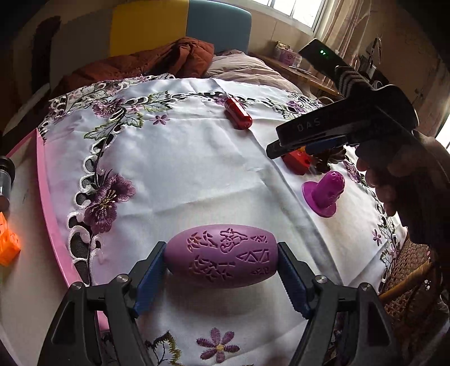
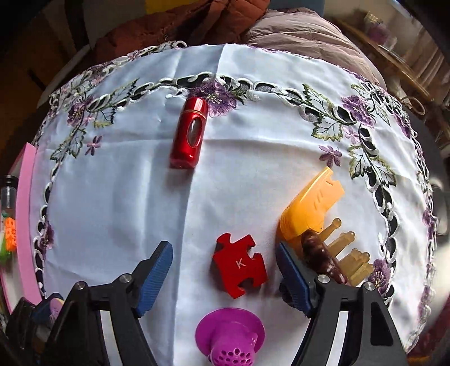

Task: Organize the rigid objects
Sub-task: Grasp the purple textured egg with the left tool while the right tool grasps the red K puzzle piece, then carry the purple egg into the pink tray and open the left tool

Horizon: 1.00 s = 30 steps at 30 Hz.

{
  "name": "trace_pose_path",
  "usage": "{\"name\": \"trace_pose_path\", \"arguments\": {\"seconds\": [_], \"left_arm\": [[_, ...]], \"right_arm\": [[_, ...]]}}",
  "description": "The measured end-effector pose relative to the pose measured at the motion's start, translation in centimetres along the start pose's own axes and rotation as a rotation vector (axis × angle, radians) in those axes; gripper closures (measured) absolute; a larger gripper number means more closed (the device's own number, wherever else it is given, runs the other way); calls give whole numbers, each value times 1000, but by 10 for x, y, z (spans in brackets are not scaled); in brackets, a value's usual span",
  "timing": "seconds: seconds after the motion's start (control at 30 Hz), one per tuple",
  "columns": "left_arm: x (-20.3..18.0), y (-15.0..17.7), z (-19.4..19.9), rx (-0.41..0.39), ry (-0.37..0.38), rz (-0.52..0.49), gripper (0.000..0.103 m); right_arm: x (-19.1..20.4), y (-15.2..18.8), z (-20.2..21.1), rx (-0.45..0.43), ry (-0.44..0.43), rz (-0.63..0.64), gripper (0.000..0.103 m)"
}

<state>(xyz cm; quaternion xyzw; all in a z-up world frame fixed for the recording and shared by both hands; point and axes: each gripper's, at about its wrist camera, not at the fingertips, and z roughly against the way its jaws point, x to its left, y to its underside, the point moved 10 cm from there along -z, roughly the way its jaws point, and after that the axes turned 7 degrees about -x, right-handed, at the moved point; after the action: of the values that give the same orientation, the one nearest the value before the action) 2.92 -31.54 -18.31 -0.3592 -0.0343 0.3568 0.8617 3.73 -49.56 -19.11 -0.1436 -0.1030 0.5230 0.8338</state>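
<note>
Left gripper (image 1: 222, 264) clamps purple carved egg (image 1: 222, 259) end to end, above embroidered white cloth (image 1: 197, 169). Right gripper (image 2: 225, 264) jaws apart, straddling red puzzle piece (image 2: 239, 264) marked K without touching. Nearest its camera: magenta perforated cone (image 2: 230, 337), bottom edge cut off. Beside right finger: yellow comb (image 2: 312, 208), dark brown object partly hidden. Farther: red cylinder (image 2: 189, 132). Left edge: pink tray (image 1: 42, 180), orange item blurred.

A home bedroom is showing here: a bed (image 1: 247, 66) with a rumpled quilt (image 1: 157, 60) is lying behind the cloth (image 1: 197, 169), and a curtain (image 1: 346, 25) is hanging by the window (image 1: 298, 11).
</note>
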Motion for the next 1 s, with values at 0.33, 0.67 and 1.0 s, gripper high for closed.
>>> {"name": "trace_pose_path", "arguments": {"seconds": [0.33,0.67,1.0], "left_arm": [[-7,7,8,-4,17,-7,26],[-2,4,23,-38,4,13,26],[24,-20,71,-132,18,126,26]], "right_arm": [[21,3,3,-17,-148,33,71],[48,13,-4,-93,-197,80,67],[53,17,-1,-146,-117,193,68]]}}
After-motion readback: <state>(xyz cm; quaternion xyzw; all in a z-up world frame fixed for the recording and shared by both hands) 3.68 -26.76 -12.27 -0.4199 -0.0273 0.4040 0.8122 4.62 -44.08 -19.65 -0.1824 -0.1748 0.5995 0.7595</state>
